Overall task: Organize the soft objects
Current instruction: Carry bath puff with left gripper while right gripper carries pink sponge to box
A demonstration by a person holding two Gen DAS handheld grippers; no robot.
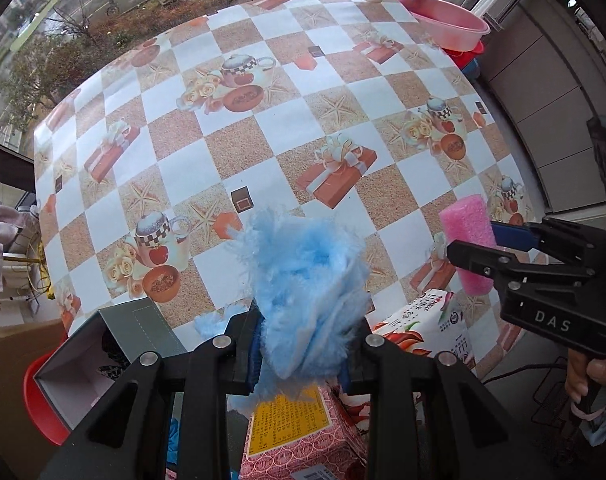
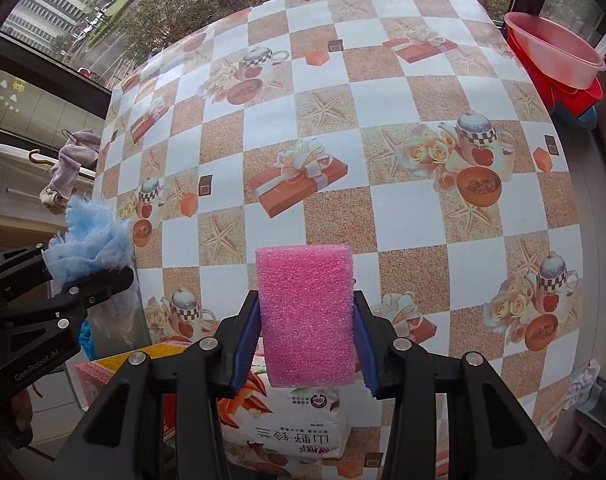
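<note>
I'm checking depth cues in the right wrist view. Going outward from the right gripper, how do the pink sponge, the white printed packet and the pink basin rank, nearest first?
1. Pink sponge: clamped between the right gripper fingers, dead centre.
2. White printed packet: just below and behind the sponge, at the table's near edge.
3. Pink basin: far upper right, past the table's far corner, stacked on a red tub.

Two tool-mounted fisheyes, side by side
Both look forward, close above the checkered table (image 1: 239,128), their shared ground
</note>
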